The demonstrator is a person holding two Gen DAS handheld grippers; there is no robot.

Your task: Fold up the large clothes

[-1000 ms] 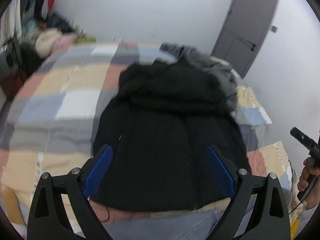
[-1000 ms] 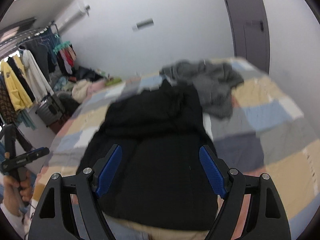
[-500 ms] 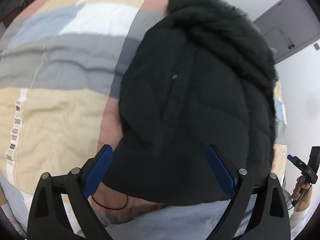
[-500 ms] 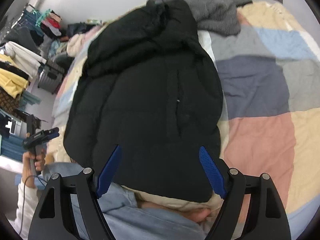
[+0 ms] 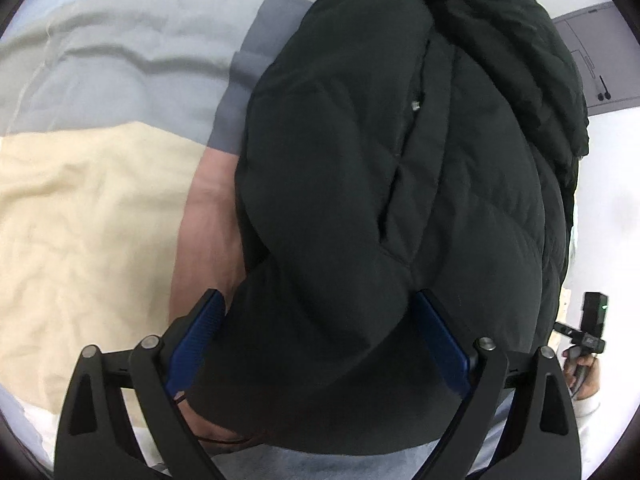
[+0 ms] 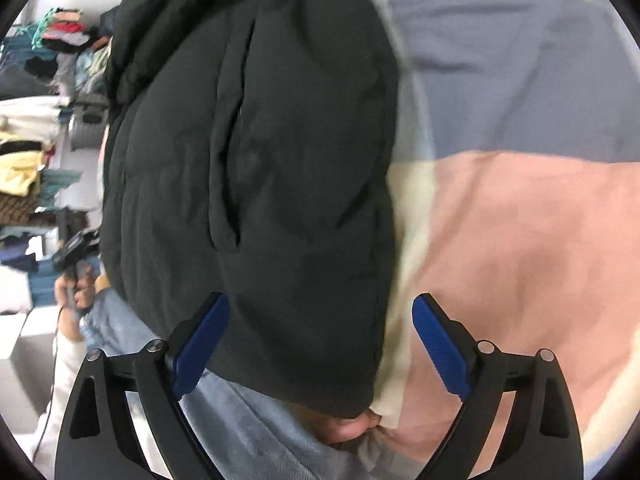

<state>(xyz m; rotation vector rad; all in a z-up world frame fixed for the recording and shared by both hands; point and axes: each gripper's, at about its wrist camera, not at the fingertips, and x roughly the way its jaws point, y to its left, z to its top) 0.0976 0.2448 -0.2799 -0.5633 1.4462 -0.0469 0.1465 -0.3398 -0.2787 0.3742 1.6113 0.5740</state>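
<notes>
A large black padded jacket lies flat on the patchwork bedspread, its hem toward me and its hood at the far end. It also shows in the right wrist view. My left gripper is open and hangs just above the jacket's near left hem corner. My right gripper is open above the jacket's near right hem corner. Neither holds cloth. The other hand-held gripper shows at each view's edge.
The patchwork bedspread has cream, grey, pink and blue squares. My jeans are at the bed's near edge. Hanging and piled clothes stand at the far left. A grey door is at the far right.
Both grippers have tilted down and moved closer to the jacket's hem. The room, door and grey sweater have gone out of view. Both stay open.
</notes>
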